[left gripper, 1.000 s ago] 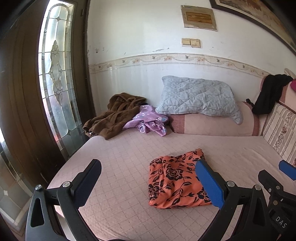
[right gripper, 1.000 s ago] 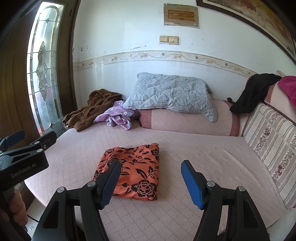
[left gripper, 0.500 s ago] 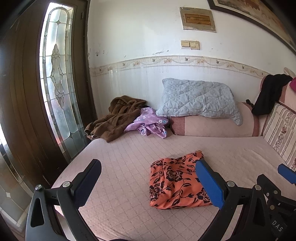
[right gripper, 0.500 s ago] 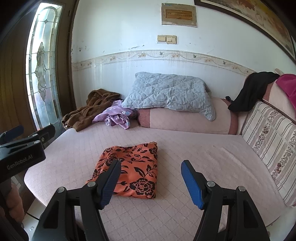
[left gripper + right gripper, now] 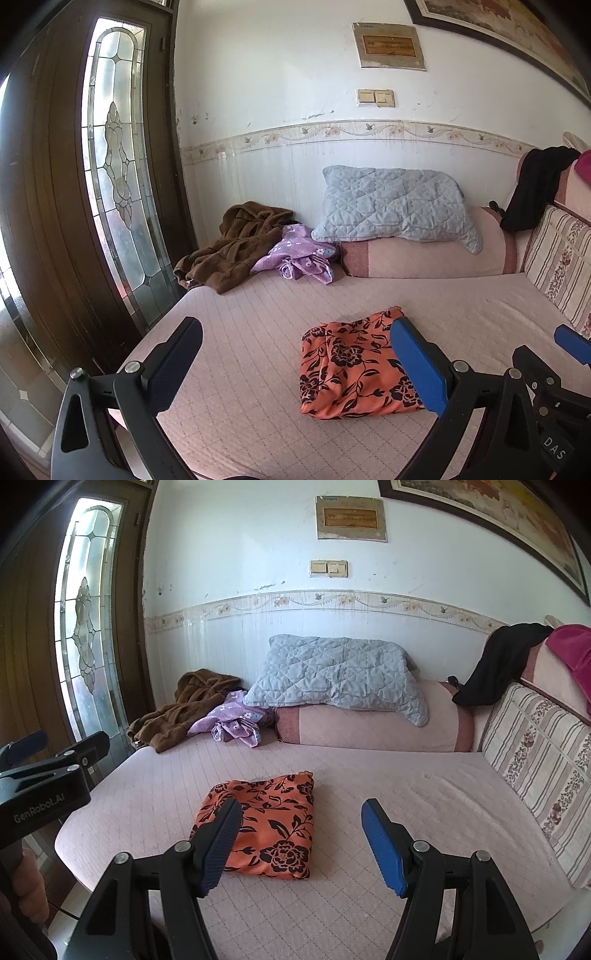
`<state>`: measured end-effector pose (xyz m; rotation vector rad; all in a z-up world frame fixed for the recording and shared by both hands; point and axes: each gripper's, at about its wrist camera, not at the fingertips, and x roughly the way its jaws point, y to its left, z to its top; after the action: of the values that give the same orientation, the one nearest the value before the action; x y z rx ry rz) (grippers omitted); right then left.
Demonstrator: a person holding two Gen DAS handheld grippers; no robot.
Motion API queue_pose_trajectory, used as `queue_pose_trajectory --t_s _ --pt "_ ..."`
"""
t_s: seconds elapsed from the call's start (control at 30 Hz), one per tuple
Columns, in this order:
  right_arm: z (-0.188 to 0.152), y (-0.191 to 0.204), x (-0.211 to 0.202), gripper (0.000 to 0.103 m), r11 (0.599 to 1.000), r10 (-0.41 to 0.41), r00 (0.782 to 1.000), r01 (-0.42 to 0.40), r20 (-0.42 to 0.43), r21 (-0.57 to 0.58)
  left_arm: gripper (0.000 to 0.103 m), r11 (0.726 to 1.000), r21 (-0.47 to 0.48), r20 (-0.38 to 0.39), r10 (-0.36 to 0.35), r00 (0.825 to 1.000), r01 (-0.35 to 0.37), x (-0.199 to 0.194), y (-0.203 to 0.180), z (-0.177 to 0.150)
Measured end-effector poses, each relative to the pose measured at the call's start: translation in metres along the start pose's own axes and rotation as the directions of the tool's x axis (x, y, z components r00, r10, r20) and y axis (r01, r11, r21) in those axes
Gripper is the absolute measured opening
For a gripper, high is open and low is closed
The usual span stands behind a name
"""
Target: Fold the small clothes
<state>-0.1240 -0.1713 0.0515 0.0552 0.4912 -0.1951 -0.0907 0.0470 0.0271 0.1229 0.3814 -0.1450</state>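
Barely anything has changed over the last second: both views have tipped up a touch, and the orange floral cloth (image 5: 354, 365) lies just where it lay, folded into a flat packet on the bed (image 5: 258, 321). I judge this piece done, with the next likely from the pile at the far left. My left gripper (image 5: 295, 365) stands released with nothing between its jaws, and so does my right gripper (image 5: 301, 843). The left view catches only my right gripper's tip at its right edge. The right view alone shows a hand (image 5: 26, 890) low at left and a magenta cloth (image 5: 572, 650) at the far right.
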Motion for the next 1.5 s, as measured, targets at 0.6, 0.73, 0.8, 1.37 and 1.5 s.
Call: queue_pose_trajectory --t_s 0.6,0.73,0.8,1.37,1.5 --pt "0.002 0.008 0.016 0.071 0.999 0.032 0.999 -0.032 -0.022 -0.006 0.101 0.997 -0.038 0.027 0.075 0.997 -0.074 -0.012 0.035 0.001" --pt "0.001 0.017 0.015 0.071 0.999 0.040 0.999 -0.040 -0.015 -0.019 0.101 0.997 -0.045 0.028 0.068 0.997 -0.067 -0.011 0.039 -0.001" --pt "-0.001 0.021 0.015 0.071 0.999 0.035 0.999 -0.036 -0.018 -0.033 0.101 0.997 -0.049 0.024 0.057 0.998 -0.056 -0.009 0.037 -0.003" --pt "-0.003 0.010 0.013 0.071 1.000 -0.006 1.000 0.005 -0.020 -0.025 0.101 0.999 -0.010 -0.014 0.034 0.999 -0.034 0.008 0.015 -0.007" --pt "-0.003 0.001 0.010 0.071 1.000 -0.012 1.000 0.012 -0.017 -0.005 0.101 1.000 0.002 -0.010 0.027 1.000 -0.027 0.004 0.006 -0.005"
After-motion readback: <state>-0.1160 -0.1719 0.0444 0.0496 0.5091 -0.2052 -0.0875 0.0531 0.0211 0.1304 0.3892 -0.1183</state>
